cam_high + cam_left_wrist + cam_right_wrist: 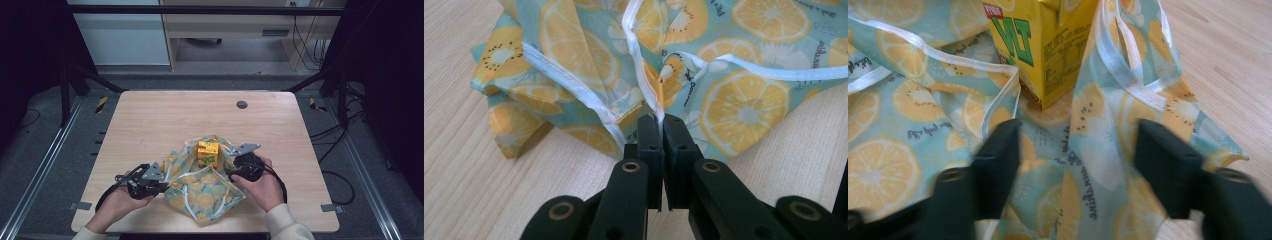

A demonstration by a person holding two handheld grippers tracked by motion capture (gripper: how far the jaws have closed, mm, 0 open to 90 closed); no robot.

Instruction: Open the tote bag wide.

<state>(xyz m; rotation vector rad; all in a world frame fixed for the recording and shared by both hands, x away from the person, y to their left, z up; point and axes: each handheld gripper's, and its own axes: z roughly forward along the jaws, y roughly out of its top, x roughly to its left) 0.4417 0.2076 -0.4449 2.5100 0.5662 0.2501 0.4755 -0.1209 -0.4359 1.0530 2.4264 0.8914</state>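
Pale wooden table [150, 120], dark frame around it, grey floor and cables beyond. Left gripper [658, 131]: jaws pinched tight on the white-piped edge of the fruit-print cloth [744, 100]. Cloth lies crumpled at the near-centre, a yellow carton [208, 152] standing on it. Right gripper [1075, 150]: jaws wide apart over a cloth fold, gripping nothing. Best to close on the hem, not the carton, and lift both sides evenly.

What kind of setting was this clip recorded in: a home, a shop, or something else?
Most likely a lab or data-collection room, not a home. A bare wooden table stands inside a black metal frame with rails on the floor, loose cables trail beside it, and office-style furniture stands behind.
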